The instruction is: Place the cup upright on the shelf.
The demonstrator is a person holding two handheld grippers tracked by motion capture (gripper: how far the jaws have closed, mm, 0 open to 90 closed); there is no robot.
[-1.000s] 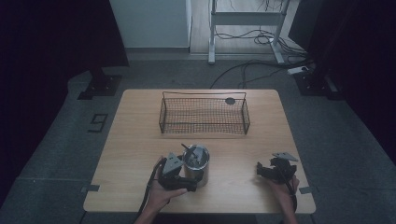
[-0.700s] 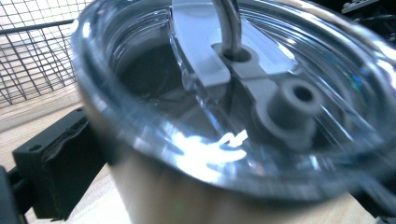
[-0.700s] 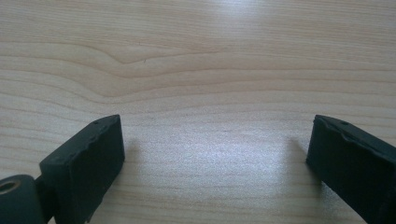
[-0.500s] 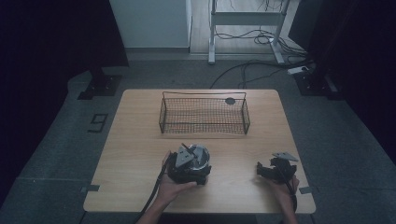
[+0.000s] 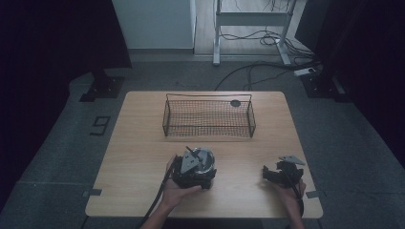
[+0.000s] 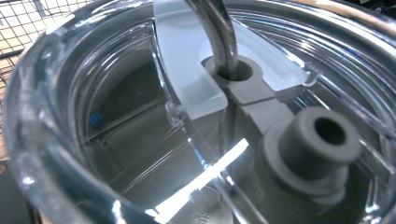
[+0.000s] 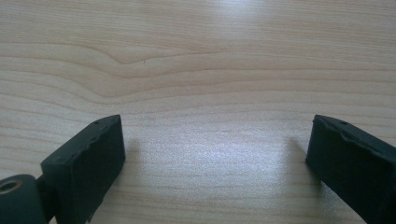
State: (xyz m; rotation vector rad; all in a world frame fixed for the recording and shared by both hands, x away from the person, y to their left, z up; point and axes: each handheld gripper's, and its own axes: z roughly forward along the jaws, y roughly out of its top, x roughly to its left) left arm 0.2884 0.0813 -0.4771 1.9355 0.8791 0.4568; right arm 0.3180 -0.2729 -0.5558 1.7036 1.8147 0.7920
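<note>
Shiny metal cup with a clear lid [image 5: 204,161] stands near the front of the wooden counter [image 5: 143,143], touching the left gripper [image 5: 191,169]; I cannot tell if that gripper is open. Right gripper [image 5: 282,172] rests open on the counter, well apart. Behind stands a black wire basket [image 5: 208,117].

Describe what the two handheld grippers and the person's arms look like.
Both grippers are black and blocky. The left gripper and the right gripper each carry a grey three-cornered plate on top, and a black cable trails back from each along the forearm. The right gripper's fingers are thick black blocks with slightly wavy inner edges. No sleeves are visible on the forearms.
</note>
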